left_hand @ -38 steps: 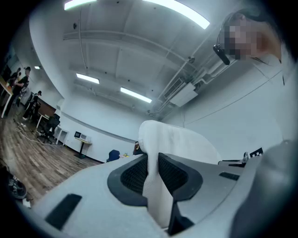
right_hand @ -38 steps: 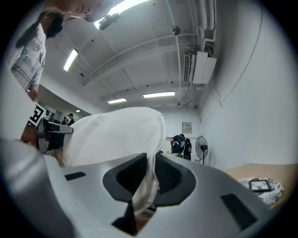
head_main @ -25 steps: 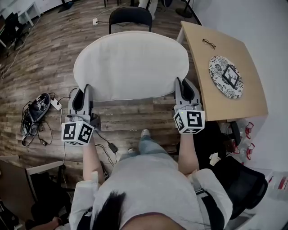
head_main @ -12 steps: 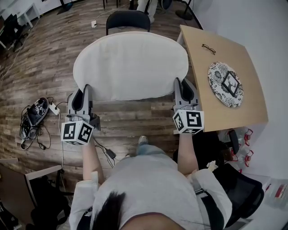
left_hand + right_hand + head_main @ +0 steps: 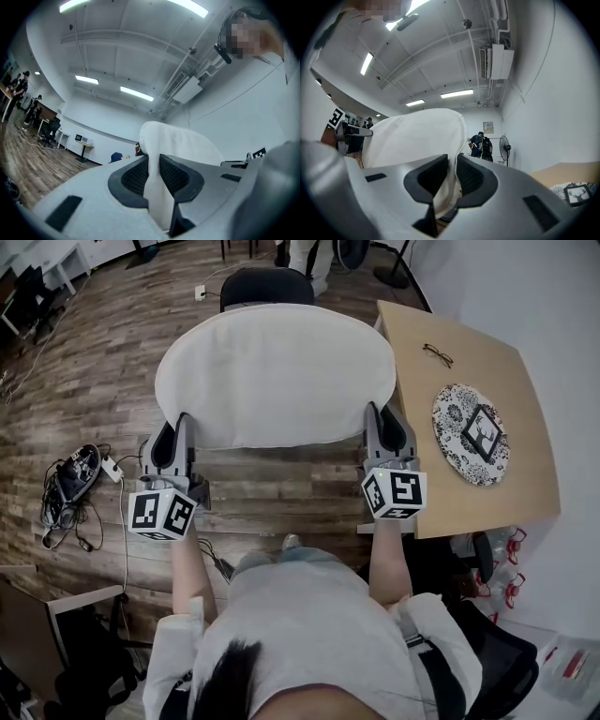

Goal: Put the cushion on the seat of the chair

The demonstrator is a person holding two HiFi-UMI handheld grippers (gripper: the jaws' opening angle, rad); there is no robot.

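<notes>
Room: wood plank floor (image 5: 103, 362), white wall on the right.

Table (image 5: 487, 493): light wood, to the right of the person; its far right corner is cut off by the frame edge. On it are a pair of glasses (image 5: 437, 354) and a round patterned plate (image 5: 455, 413) bearing a small dark-framed picture; what the picture shows is too small to tell.

Chair (image 5: 267, 282): black, at the far side. Only the top of its back shows; the seat and legs are hidden behind the cushion.

Cushion (image 5: 275, 371): white, oval, held up off the floor between person and chair, in front of the chair's back. It lies flat and broad in the head view, with its right end just beside the table corner.

Left gripper (image 5: 178, 432): jaws closed partway on the cushion's near left edge, the fabric pinched thin between the dark pads (image 5: 133, 177).

Right gripper (image 5: 380, 420): jaws likewise clamped on the near right edge, a fold of fabric squeezed between its pads (image 5: 472, 180).

Floor, left: a tangle of cables (image 5: 70, 493) with a power strip (image 5: 114, 470); the dark item lying among them cannot be identified.

Background, right gripper view: a person in dark clothes (image 5: 480, 144) beside a standing fan (image 5: 504, 149), small and distant.
</notes>
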